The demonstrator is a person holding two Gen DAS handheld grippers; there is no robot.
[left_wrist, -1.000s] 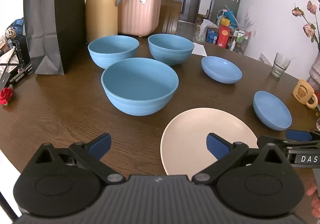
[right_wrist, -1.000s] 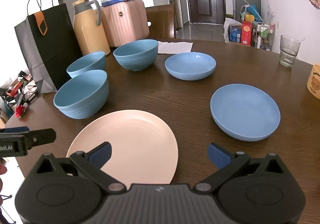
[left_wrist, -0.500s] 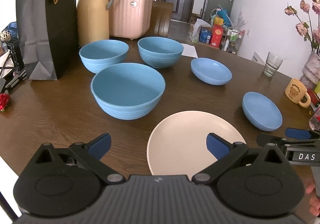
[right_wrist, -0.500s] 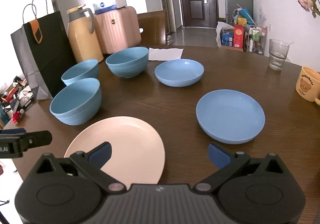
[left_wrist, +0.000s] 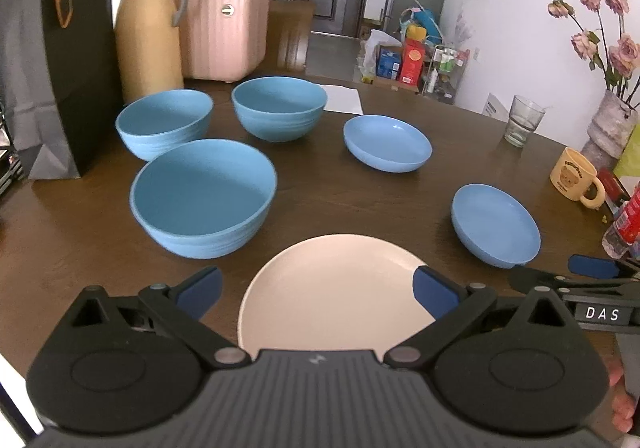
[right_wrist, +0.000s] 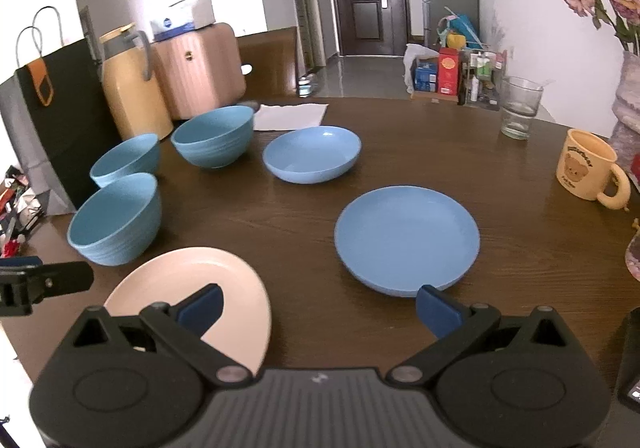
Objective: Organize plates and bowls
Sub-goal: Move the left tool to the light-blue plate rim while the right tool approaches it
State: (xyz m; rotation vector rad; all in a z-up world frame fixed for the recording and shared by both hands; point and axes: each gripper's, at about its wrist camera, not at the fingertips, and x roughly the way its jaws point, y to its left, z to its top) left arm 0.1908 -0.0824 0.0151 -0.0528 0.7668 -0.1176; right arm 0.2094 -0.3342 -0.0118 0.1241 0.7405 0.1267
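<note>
Now we are holding the left claw (left_wrist: pixel 316 284) wide and empty over the near edge of the pink plate (left_wrist: pixel 336 288), the right claw (right_wrist: pixel 318 302) likewise wide. Beyond the plate, three blue bowls (left_wrist: pixel 204 192) and two blue dishes (right_wrist: pixel 406 238) are sitting apart.

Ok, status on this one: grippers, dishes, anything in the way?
Both grippers open, empty. Three blue bowls, two blue plates, pink plate all separate, unstacked. Nothing blocking.
</note>
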